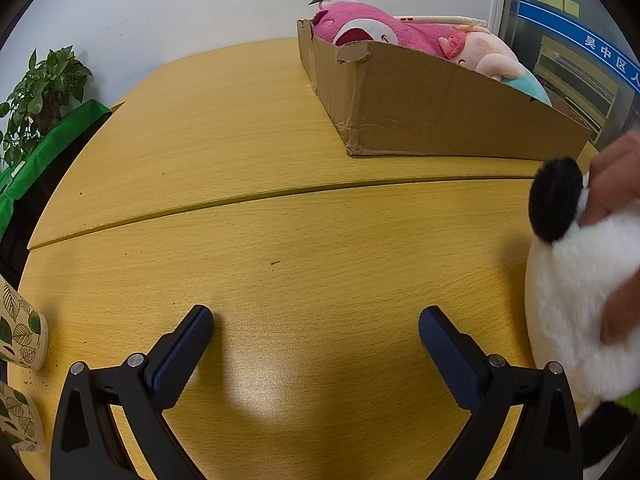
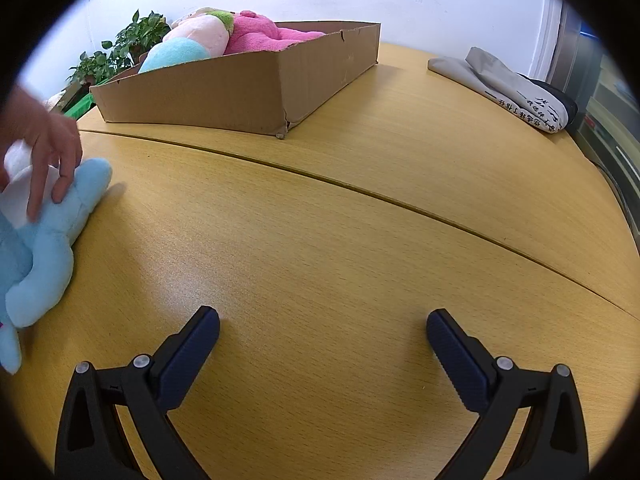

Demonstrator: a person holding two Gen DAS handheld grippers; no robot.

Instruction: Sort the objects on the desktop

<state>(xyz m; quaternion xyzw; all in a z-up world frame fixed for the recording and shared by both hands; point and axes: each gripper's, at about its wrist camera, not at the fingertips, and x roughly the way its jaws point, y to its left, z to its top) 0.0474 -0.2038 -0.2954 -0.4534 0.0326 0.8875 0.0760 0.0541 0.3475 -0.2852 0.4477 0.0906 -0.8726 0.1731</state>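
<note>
A cardboard box (image 1: 440, 112) stands on the far part of the wooden table (image 1: 260, 248) and holds a pink plush (image 1: 360, 28) and a pale pink and blue plush (image 1: 496, 60). The box (image 2: 224, 88) also shows in the right wrist view. My left gripper (image 1: 316, 324) is open and empty over bare table. A bare hand (image 1: 612, 184) holds a black and white panda plush (image 1: 576, 300) at the right edge. My right gripper (image 2: 322, 324) is open and empty. The hand (image 2: 44, 148) rests on a light blue plush (image 2: 52, 240) at the left.
Two leaf-patterned paper cups (image 1: 20, 328) stand at the left table edge. A potted plant (image 1: 40, 92) and green cloth (image 1: 48, 144) lie beyond it. A folded grey bag (image 2: 512, 88) lies at the table's far right. A seam (image 2: 360, 188) crosses the tabletop.
</note>
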